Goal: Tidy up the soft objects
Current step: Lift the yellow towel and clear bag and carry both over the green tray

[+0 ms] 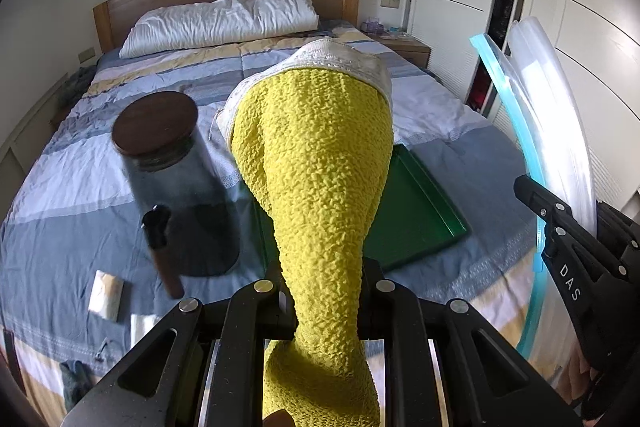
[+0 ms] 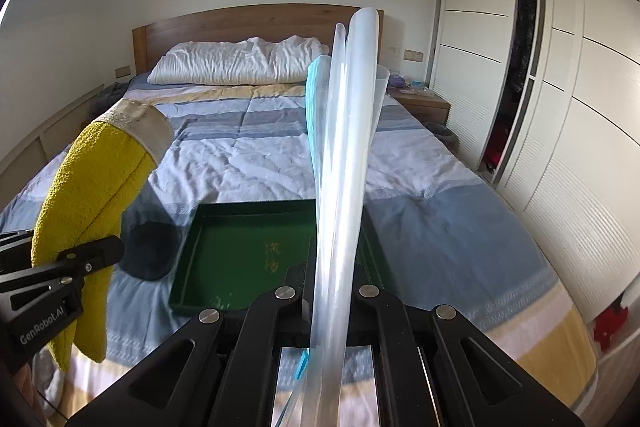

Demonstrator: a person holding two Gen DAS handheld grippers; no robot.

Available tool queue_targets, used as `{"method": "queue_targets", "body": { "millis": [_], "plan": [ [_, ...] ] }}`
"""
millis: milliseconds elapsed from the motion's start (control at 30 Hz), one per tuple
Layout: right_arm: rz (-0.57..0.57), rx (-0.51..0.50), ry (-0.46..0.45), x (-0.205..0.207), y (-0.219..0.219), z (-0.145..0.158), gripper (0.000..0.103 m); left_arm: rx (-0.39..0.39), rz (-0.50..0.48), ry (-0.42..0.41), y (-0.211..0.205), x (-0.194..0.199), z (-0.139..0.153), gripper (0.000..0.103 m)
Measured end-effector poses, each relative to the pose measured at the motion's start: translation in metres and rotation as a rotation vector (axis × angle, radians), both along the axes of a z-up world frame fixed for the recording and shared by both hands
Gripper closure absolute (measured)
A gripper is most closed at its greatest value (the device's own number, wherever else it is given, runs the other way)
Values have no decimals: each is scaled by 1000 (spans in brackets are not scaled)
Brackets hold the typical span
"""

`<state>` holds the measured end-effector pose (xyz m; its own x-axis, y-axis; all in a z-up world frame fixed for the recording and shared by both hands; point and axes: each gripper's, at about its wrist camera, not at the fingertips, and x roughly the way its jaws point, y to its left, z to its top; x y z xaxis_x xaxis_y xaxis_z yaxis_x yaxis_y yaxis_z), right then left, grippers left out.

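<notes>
Both tongs are matte black plastic with angular, ribbed arms and triangular cut-outs. Round silver screw heads sit at the pivots of the left tongs [image 1: 326, 307] and the right tongs [image 2: 332, 303]. White lettering marks their sides: "GenRobot.AI" on the left, "DAS" on the right.

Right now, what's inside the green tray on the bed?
The shallow green plastic tray shows only gold lettering on its bare floor. The clear plastic zip bag in the right tool covers its right side, so that part is unseen.
</notes>
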<state>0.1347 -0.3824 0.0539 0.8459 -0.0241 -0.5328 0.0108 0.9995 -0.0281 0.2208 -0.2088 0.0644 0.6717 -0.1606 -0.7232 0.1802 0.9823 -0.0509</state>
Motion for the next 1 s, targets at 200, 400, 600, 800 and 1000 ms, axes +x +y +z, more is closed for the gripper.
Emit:
{"method": "queue_targets", "body": {
  "millis": [200,400,600,800,1000],
  "plan": [
    [9,-17,0,54,-3,-16,100,2,30,-13,-7,26,-12,89],
    [12,-25,-11,100,-5,-32,100,4,66,-2,-9,50,-29,89],
    [26,-37,9,139,-5,-55,100,16,110,14,-14,73,-49,89],
    [30,-53,60,178,-8,-79,100,17,135,69,-16,91,-74,89],
    [44,-60,94,207,-5,-90,100,10,169,120,-10,109,-91,89]
  ]
}}
